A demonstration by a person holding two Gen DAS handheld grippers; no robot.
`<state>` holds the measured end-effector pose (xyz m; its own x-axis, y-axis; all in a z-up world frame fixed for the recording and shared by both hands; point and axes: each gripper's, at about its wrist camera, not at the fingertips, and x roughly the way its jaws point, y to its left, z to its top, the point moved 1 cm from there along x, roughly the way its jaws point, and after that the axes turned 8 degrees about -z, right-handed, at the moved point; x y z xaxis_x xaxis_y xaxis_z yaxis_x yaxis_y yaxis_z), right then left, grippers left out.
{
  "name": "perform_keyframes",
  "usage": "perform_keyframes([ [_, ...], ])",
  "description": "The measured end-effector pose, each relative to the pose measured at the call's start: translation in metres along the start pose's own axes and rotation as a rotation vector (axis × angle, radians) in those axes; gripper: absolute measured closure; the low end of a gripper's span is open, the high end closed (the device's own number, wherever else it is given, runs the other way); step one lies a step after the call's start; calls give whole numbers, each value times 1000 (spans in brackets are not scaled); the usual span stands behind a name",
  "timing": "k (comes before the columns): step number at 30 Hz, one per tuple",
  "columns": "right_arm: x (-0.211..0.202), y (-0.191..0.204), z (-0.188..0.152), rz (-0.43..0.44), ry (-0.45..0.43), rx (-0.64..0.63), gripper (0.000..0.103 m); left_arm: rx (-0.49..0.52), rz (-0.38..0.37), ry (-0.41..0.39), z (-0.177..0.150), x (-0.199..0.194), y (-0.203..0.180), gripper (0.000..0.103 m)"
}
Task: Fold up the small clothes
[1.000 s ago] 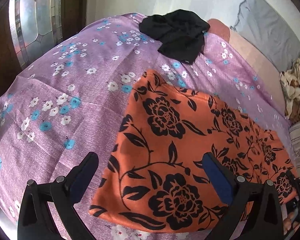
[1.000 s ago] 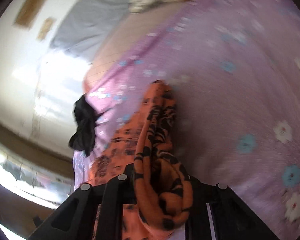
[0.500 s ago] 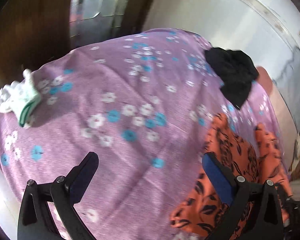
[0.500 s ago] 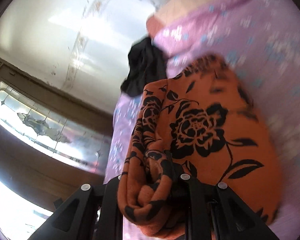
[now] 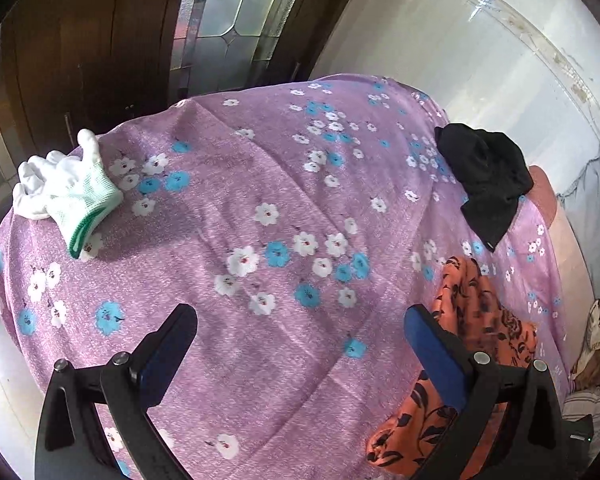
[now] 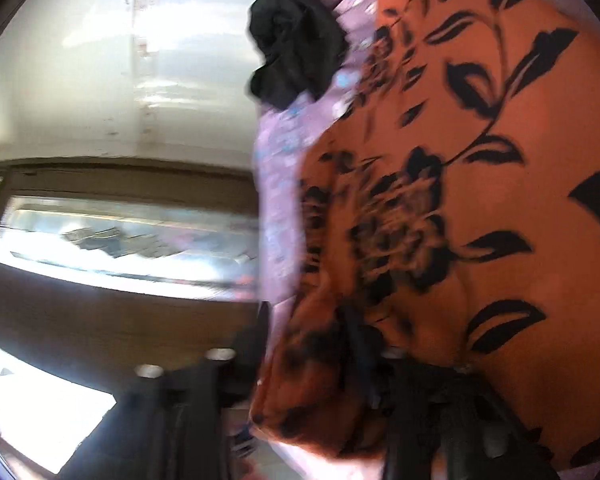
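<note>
The left gripper [image 5: 300, 336] hovers over the purple flowered sheet [image 5: 260, 184] with its two fingers spread wide apart and nothing between them; only bare sheet shows in the gap. Just beyond its right finger [image 5: 432, 348], partly hidden behind that finger, lies the orange cloth with black flowers [image 5: 480, 312], bunched up and raised off the sheet on that side. Farther ahead and to the right of this gripper sits a crumpled black garment [image 5: 488, 176], well apart from the orange cloth. Far ahead to its left, near the edge of the sheet, rests a pair of white gloves with green cuffs [image 5: 64, 192]. In the right wrist view the picture is blurred. The right gripper [image 6: 340, 364] has the orange cloth [image 6: 480, 184] gathered between its fingers, a thick fold bulging out over the tips, so it is clamped on the cloth. The rest of the cloth spreads ahead and to the right of this gripper, filling much of the view. Ahead of it, past the cloth's far edge, the black garment [image 6: 296, 40] lies on the sheet [image 6: 276, 148].
</note>
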<state>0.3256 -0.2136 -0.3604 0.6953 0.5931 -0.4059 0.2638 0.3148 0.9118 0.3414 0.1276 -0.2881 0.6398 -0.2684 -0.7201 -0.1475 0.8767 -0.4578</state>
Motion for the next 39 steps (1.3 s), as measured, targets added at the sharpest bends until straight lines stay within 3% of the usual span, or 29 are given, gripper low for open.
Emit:
perform_keyframes([
  [2, -7, 8, 1, 75, 60, -24, 32, 27, -17, -8, -1, 0, -11, 0],
  [5, -30, 20, -1, 49, 70, -137, 31, 81, -53, -26, -5, -3, -31, 0],
  [10, -92, 11, 20, -68, -100, -228, 35, 203, -185, -40, -23, -8, -77, 0],
  [14, -113, -24, 40, -141, -157, -150, 60, 382, -243, -78, -47, -15, -129, 0],
  [16, -107, -49, 43, -205, -116, -122, 67, 454, -194, -60, -59, -6, -144, 0],
  [18, -97, -68, 44, -248, -66, -89, 88, 538, -58, 17, -74, 21, -155, 0],
  [19, -95, -76, 45, -252, -65, -68, 94, 564, 10, 61, -79, 34, -155, 0],
  [20, -95, -81, 48, -232, -58, -42, 94, 582, 101, 137, -85, 56, -151, 0],
  [21, -95, -81, 50, -225, -50, -34, 94, 571, 115, 173, -87, 64, -147, 0],
  [25, -97, -62, 65, -233, -84, -102, 89, 409, 30, 247, -75, 74, -127, 0],
  [30, -76, -31, 108, -272, -121, -110, 89, 395, 8, 267, -73, 78, -124, 0],
  [33, -49, -30, 138, -348, -126, -66, 90, 420, 5, 267, -74, 82, -126, 0],
  [35, -24, -48, 155, -464, -73, -7, 95, 418, -12, 284, -74, 87, -126, 0],
  [39, -6, -42, 171, -547, -83, -67, 96, 403, -40, 315, -68, 93, -124, 0],
])
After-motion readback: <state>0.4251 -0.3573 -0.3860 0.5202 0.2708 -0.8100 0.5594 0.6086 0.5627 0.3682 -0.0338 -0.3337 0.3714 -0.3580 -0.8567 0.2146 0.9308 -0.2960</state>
